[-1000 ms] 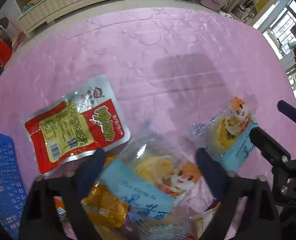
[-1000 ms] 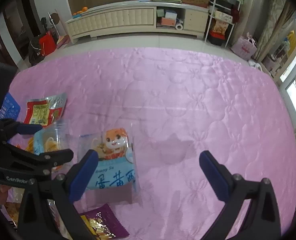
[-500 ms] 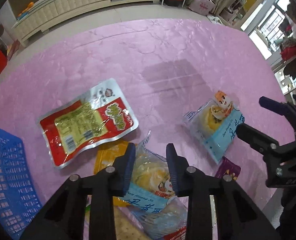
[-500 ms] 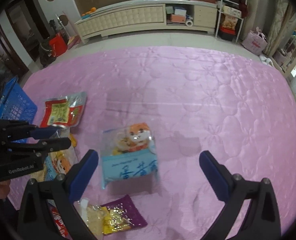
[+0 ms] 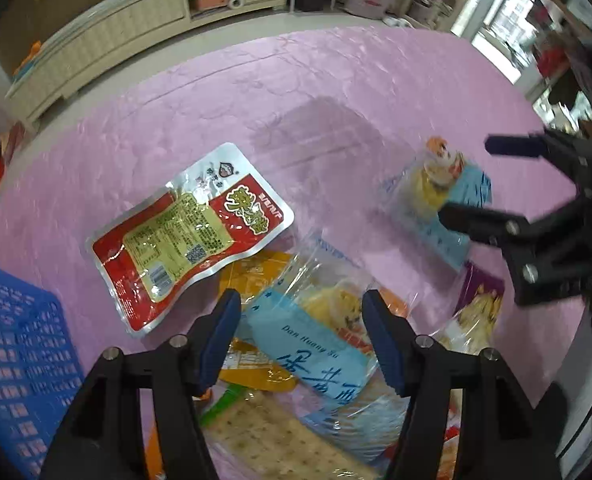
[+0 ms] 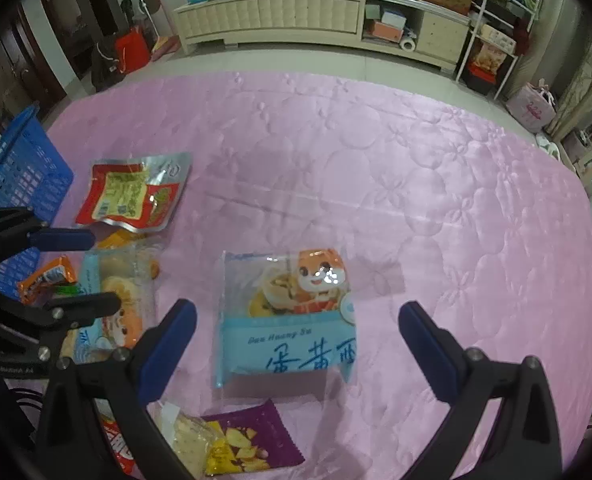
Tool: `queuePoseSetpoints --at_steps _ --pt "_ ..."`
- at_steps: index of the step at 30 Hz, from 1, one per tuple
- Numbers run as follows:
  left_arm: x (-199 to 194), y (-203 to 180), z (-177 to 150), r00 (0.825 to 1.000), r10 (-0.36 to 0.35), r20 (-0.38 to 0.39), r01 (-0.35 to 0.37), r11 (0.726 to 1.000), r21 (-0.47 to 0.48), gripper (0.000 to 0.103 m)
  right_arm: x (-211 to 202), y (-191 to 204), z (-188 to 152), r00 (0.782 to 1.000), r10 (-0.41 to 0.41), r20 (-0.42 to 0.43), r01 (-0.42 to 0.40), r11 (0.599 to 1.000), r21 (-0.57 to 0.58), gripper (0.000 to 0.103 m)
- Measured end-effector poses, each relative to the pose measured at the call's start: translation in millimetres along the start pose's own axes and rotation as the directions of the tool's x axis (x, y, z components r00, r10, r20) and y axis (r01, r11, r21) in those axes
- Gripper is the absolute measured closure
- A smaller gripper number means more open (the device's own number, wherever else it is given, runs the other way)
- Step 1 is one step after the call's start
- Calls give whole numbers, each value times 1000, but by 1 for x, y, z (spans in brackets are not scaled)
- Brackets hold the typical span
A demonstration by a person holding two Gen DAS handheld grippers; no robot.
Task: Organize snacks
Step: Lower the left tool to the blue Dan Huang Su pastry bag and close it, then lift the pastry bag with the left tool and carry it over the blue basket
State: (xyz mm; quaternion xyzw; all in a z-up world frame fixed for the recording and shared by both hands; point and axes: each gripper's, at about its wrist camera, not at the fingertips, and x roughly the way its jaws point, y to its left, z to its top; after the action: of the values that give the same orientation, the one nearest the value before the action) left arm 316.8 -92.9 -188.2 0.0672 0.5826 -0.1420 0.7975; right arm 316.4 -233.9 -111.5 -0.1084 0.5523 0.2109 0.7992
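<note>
The left claw (image 5: 301, 330) straddles a pastry packet (image 5: 315, 344), fingers apart, unclamped; the right claw (image 6: 296, 344) gapes around its twin (image 6: 288, 316), both likely bound for the blue basket (image 6: 20, 172).

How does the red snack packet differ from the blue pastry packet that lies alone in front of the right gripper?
The red packet is flat, opaque and foil-edged; the blue packet is puffy and partly clear, showing a pastry and a cartoon animal. The red packet lies near the basket beside the snack pile; the blue packet lies alone between the right gripper's open fingers. Both rest sealed on the pink cloth.
</note>
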Motion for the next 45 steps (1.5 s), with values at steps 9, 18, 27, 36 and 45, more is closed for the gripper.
queuePoseSetpoints --at_steps 9,18,27,36,45 --pt "1 13 3 997 -67 -26 65 995 -76 36 26 4 2 999 20 -41 -20 1000 -10 8" --pt "-6 21 12 998 -68 7 69 997 -33 36 9 -8 -8 999 47 16 -47 998 37 32" --pt "-15 1 9 996 -85 17 82 987 135 36 -22 -15 -26 997 50 63 -55 996 66 32" --pt "5 -33 5 999 -49 -10 49 944 327 36 -31 -9 -37 996 61 64 -65 995 69 32" --pt "32 -41 20 999 36 -22 -24 917 398 28 -23 -9 -36 994 92 59 -96 993 66 32"
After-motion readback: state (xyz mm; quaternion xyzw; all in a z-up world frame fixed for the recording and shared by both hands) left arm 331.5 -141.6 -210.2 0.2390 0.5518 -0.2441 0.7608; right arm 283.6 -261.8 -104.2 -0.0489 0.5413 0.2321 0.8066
